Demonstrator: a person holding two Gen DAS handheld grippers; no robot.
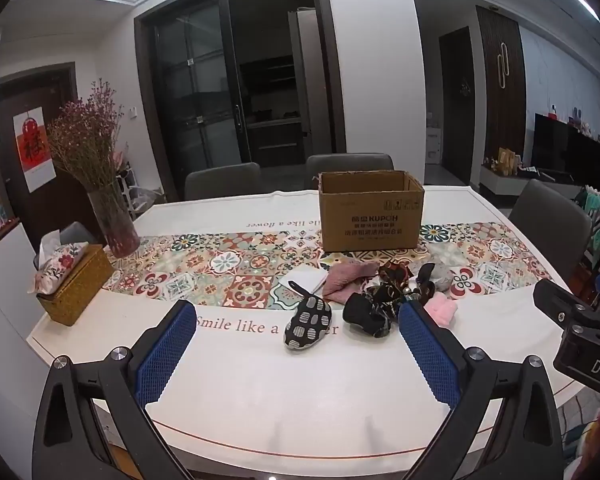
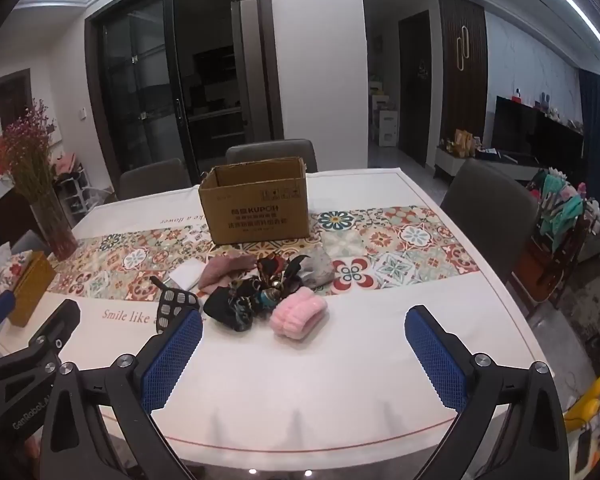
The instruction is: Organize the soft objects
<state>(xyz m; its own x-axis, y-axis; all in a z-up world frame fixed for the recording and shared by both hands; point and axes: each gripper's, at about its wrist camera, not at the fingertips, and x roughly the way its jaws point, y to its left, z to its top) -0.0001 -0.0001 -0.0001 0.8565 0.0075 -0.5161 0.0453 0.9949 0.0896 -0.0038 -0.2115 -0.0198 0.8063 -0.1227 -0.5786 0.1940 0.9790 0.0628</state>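
A pile of soft things lies mid-table in front of an open cardboard box (image 1: pixel 370 210), also in the right wrist view (image 2: pixel 256 204). The pile holds a black pouch with pale squares (image 1: pixel 308 320) (image 2: pixel 176 306), a dusty pink cloth (image 1: pixel 350 278) (image 2: pixel 224 270), dark patterned scarves (image 1: pixel 384 300) (image 2: pixel 252 296), a fluffy pink roll (image 1: pixel 442 308) (image 2: pixel 298 314) and a grey cloth (image 2: pixel 318 270). My left gripper (image 1: pixel 298 324) is open and empty above the near table, just short of the pouch. My right gripper (image 2: pixel 304 330) is open and empty, just short of the pink roll.
A vase of dried flowers (image 1: pixel 108 204) and a tissue box (image 1: pixel 74 280) stand at the table's left. Grey chairs (image 1: pixel 222 180) (image 2: pixel 488 208) stand at the far side and right. The table (image 1: pixel 260 380) carries a white cloth with a tiled runner.
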